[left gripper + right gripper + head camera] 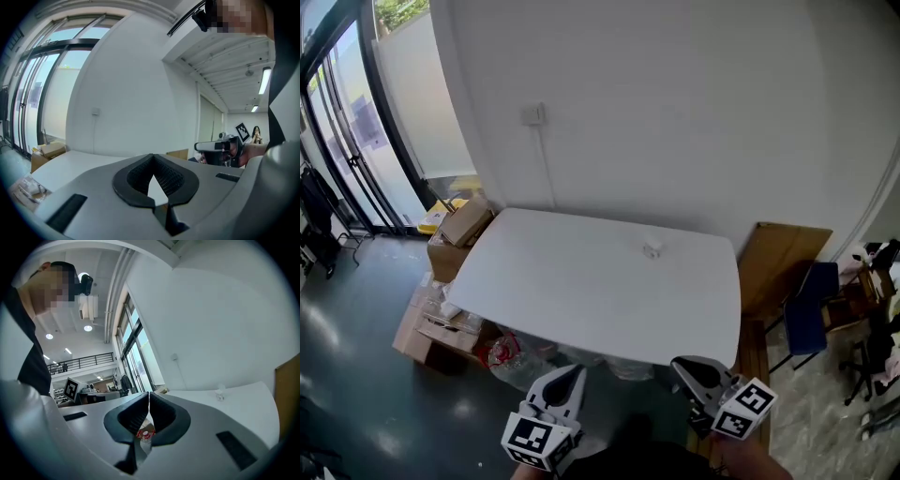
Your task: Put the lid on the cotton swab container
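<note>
A small clear cotton swab container (652,247) stands on the white table (581,291), toward its far right part. It is too small to tell its lid apart. In the right gripper view the container (219,393) shows far off on the tabletop. My left gripper (572,373) and right gripper (686,364) are low, in front of the table's near edge and well short of the container. Both are shut with nothing between the jaws. In the left gripper view the closed left gripper (153,157) points over the table, with the right gripper (219,147) beside it.
Cardboard boxes (455,239) are stacked at the table's left end. Plastic bags (511,356) lie under its near edge. A wooden board (778,262) and a blue chair (806,314) stand to the right. Glass doors (347,141) line the left wall.
</note>
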A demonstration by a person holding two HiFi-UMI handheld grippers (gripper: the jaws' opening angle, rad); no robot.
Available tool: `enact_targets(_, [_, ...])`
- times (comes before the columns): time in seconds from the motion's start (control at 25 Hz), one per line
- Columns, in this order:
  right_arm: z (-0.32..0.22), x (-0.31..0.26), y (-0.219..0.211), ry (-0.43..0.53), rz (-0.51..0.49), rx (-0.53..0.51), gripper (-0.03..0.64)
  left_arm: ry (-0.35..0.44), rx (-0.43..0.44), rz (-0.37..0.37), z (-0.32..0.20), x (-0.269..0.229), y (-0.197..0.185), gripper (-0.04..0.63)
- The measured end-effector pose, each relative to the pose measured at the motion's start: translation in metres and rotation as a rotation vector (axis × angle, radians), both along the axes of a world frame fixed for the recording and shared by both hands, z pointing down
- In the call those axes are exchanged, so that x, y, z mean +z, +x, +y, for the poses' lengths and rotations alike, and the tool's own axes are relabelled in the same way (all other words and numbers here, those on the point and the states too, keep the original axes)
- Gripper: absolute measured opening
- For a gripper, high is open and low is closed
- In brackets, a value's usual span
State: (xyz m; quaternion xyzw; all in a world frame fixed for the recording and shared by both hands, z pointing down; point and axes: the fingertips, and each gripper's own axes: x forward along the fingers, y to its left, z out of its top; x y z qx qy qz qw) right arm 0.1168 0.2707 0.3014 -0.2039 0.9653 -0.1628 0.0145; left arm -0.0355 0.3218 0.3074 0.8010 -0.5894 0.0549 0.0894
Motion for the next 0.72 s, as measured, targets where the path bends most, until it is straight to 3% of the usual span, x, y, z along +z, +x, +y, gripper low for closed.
enact_targets(0.4, [-0.077,0.022,0.042,-0.062,0.022,0.046,0.017,-0.029,0.053,0.025,-0.087,0.012,0.043,0.003])
enact_targets(0.72, [-0.118,0.025,0.041,-0.068,0.034,0.08,0.017,-0.027,0.063,0.055,-0.132,0.018,0.034,0.003])
